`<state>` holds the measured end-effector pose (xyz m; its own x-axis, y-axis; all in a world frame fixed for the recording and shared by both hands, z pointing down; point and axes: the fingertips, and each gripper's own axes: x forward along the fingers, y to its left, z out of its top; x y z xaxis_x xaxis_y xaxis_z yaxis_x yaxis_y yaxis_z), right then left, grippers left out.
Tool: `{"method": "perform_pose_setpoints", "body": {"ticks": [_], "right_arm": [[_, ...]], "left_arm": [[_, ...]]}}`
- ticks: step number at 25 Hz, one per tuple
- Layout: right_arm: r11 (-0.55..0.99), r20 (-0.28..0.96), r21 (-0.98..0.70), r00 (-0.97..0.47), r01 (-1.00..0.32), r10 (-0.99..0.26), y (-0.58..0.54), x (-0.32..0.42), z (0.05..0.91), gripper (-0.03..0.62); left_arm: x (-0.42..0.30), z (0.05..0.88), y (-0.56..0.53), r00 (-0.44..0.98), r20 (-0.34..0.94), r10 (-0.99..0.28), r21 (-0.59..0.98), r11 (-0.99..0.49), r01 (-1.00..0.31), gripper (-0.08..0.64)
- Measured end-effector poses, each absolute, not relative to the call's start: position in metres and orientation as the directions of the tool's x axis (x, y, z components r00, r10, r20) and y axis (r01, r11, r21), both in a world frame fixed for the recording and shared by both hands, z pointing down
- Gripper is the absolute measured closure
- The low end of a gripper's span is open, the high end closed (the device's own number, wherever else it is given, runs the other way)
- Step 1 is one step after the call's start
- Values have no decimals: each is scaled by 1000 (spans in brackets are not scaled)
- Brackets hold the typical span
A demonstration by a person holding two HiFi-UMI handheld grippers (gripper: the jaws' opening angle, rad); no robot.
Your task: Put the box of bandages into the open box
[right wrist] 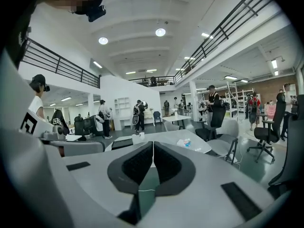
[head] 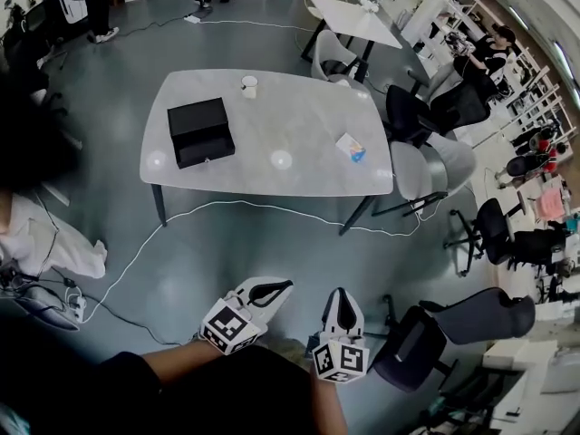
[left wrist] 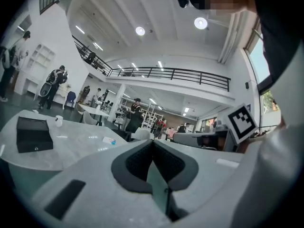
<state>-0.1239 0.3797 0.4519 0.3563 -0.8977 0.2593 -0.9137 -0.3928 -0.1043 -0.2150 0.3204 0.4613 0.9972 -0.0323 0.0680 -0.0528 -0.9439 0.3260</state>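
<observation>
The small white and blue box of bandages (head: 351, 147) lies near the right end of the grey table (head: 299, 175); it also shows in the left gripper view (left wrist: 109, 140) and the right gripper view (right wrist: 184, 143). The open black box (head: 199, 130) sits on the table's left part, seen too from the left gripper (left wrist: 32, 134) and the right gripper (right wrist: 122, 143). Both grippers are held low and far in front of the table. My left gripper (head: 288, 285) (left wrist: 153, 141) is shut and empty. My right gripper (head: 340, 291) (right wrist: 153, 143) is shut and empty as well.
A white cup (head: 249, 86) stands at the table's far edge. Office chairs (head: 430, 166) crowd the table's right end, and another chair (head: 453, 324) is close at my right. A white cable (head: 227, 208) runs over the floor before the table. People stand in the background.
</observation>
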Motion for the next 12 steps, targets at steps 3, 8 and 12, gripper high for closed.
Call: {"method": "perform_pose_setpoints", "body": {"ticks": [3, 8, 12], "right_arm": [[-358, 305, -100, 314, -928, -899, 362, -130, 465, 579], [-363, 326, -105, 313, -926, -892, 344, -111, 474, 580], [-369, 323, -128, 314, -920, -893, 330, -86, 482, 580]], "left_arm": [[-221, 467, 299, 996, 67, -54, 320, -945, -73, 545], [-214, 471, 270, 994, 65, -84, 343, -934, -101, 545], [-196, 473, 248, 992, 77, -104, 324, -938, -123, 545]]}}
